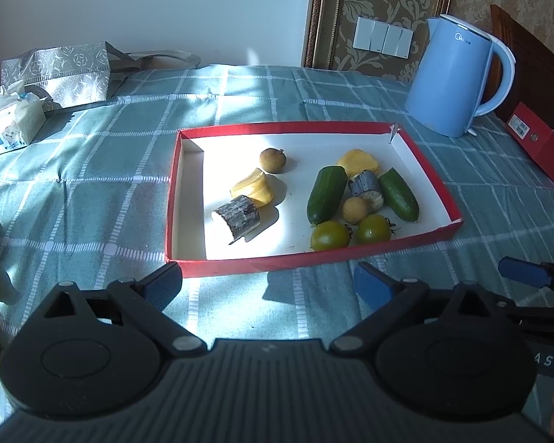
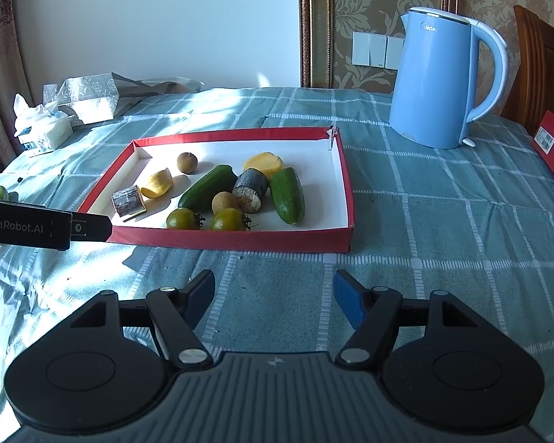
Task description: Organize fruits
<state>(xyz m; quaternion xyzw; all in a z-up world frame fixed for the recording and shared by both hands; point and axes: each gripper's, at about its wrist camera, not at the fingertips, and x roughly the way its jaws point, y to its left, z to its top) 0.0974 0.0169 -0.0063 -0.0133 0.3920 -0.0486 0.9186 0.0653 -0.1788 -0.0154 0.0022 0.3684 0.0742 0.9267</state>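
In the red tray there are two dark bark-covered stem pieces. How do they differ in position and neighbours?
The left stem piece lies in sunlight near the front of the red tray, touching only a yellow fruit slice. The right stem piece sits in shade, wedged between two cucumbers. The left one shows its bark side in the right wrist view; the right one shows its pale cut end. Both are short, with grey-brown bark.
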